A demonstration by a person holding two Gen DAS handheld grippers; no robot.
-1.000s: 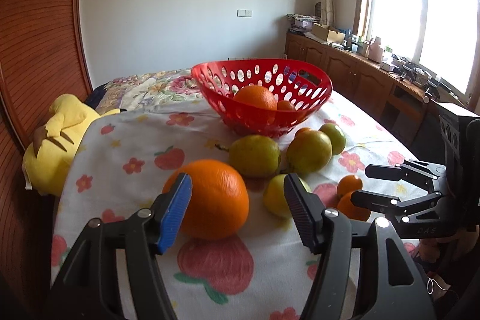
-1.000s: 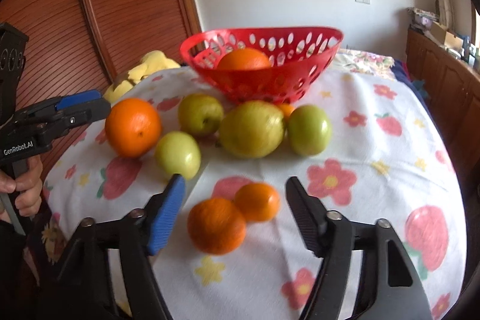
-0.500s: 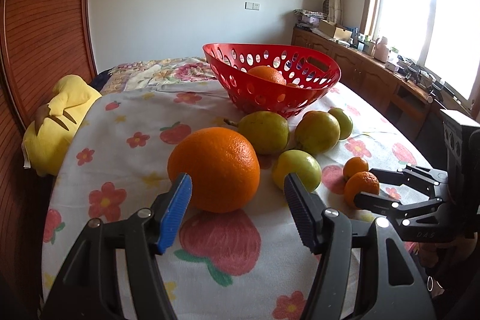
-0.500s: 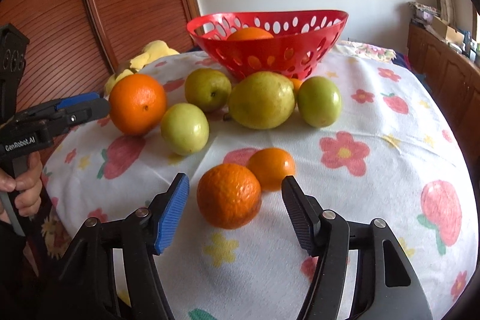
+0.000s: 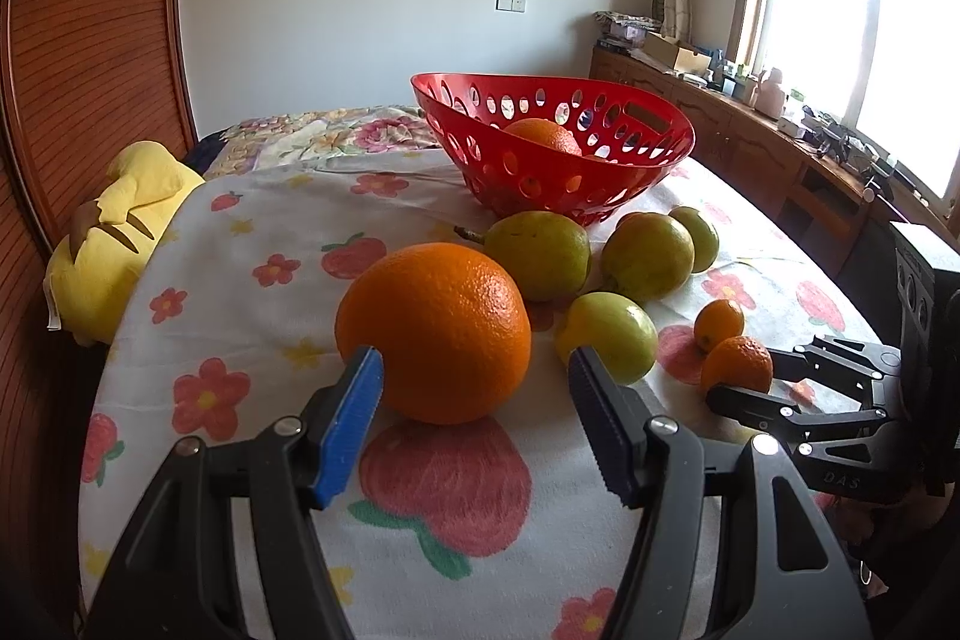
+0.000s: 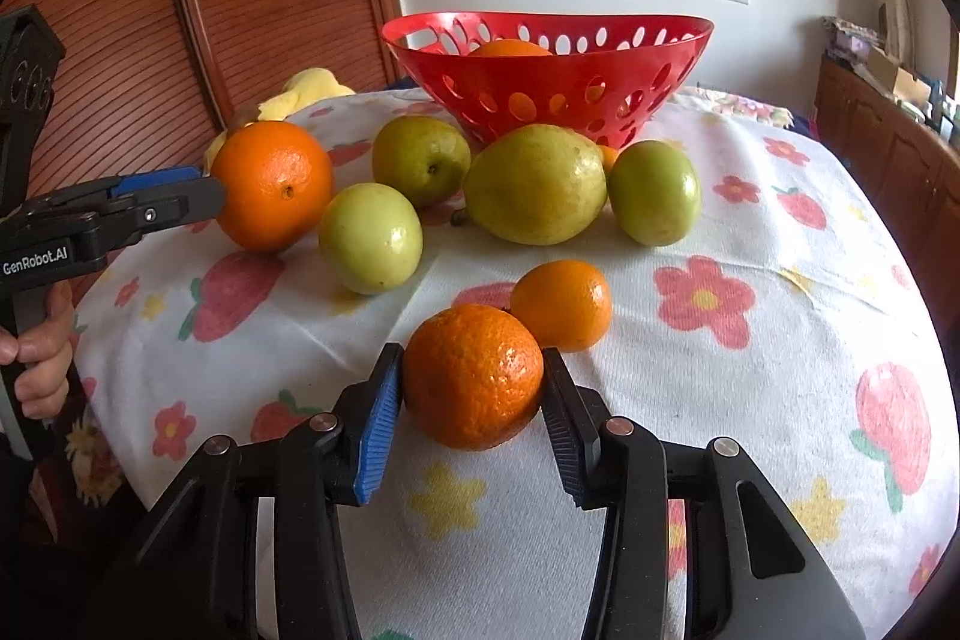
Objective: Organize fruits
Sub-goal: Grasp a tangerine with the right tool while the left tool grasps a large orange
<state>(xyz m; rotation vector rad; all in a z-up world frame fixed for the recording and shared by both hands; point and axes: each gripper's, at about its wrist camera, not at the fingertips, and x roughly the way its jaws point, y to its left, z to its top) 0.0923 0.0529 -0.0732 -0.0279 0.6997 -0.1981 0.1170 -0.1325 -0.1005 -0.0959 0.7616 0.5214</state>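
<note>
A red perforated basket [image 5: 552,154] [image 6: 549,67] stands at the back of the table with an orange [image 5: 543,136] inside. A large orange [image 5: 433,331] [image 6: 273,184] lies on the cloth between the fingers of my left gripper [image 5: 474,412]; the jaws are open, with a gap on the right side. My right gripper [image 6: 471,400] is shut on a small mandarin [image 6: 473,376] [image 5: 737,364] resting on the cloth. A second mandarin [image 6: 561,304] touches it behind. Several green pears and apples [image 6: 534,184] lie in front of the basket.
A flower-print cloth [image 6: 750,340] covers the round table. A yellow plush toy [image 5: 114,232] lies at the table's left edge by a wooden wall. A wooden sideboard [image 5: 750,148] runs under the window on the right.
Both grippers have moved forward and lower toward their fruit. My right jaws have closed onto the front mandarin. My left jaws now flank the large orange.
</note>
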